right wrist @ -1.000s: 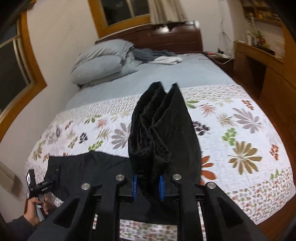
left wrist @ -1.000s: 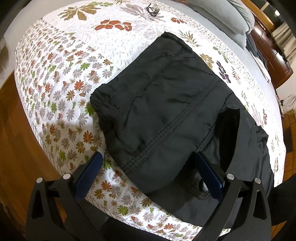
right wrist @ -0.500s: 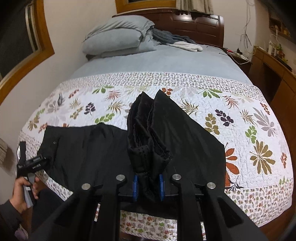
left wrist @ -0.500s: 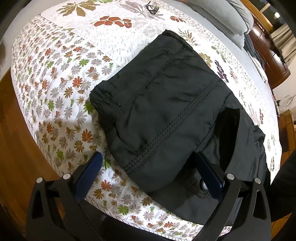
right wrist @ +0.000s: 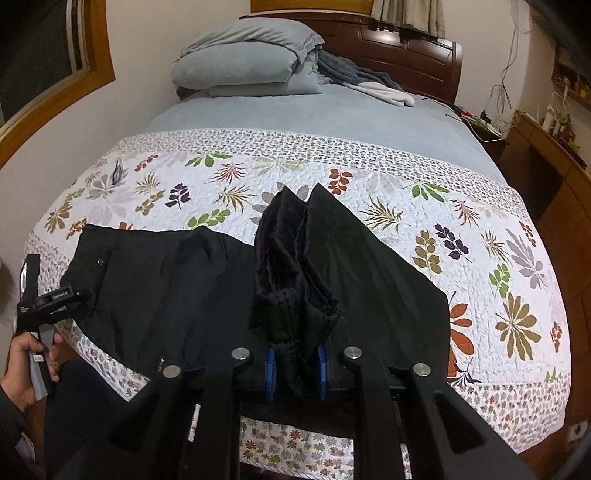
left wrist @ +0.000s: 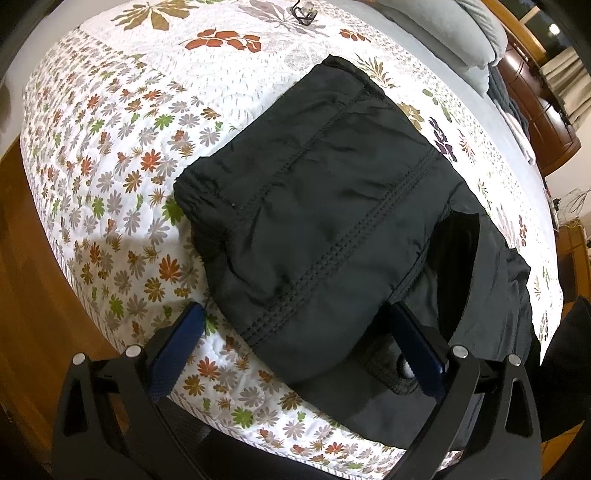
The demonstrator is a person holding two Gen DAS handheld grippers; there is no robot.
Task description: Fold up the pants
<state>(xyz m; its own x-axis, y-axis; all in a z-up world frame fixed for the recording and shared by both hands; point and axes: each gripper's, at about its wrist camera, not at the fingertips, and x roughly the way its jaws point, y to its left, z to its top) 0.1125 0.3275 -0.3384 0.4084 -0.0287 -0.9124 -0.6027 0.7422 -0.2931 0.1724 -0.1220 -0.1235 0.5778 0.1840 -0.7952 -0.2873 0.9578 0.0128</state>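
Note:
Black pants (left wrist: 325,206) lie on the floral quilt (left wrist: 110,147) near the foot of the bed, with the leg part folded back over the waist part. My left gripper (left wrist: 295,332) is open, its blue pads either side of the fold's near edge, just above the cloth. My right gripper (right wrist: 295,365) is shut on the bunched leg ends of the pants (right wrist: 295,280) and holds them low over the flat part (right wrist: 166,288). The left gripper (right wrist: 51,299) shows at the waistband in the right wrist view.
Grey pillows (right wrist: 243,62) and loose clothes (right wrist: 369,85) lie at the headboard end. A small dark object (left wrist: 303,11) rests on the quilt's far side. Wooden floor (left wrist: 29,295) runs along the bed edge. A wooden desk (right wrist: 546,166) stands to the right.
My right gripper has carried the leg ends lower and toward the waist end, so the fold lies flatter. My left gripper has stayed open at the near edge.

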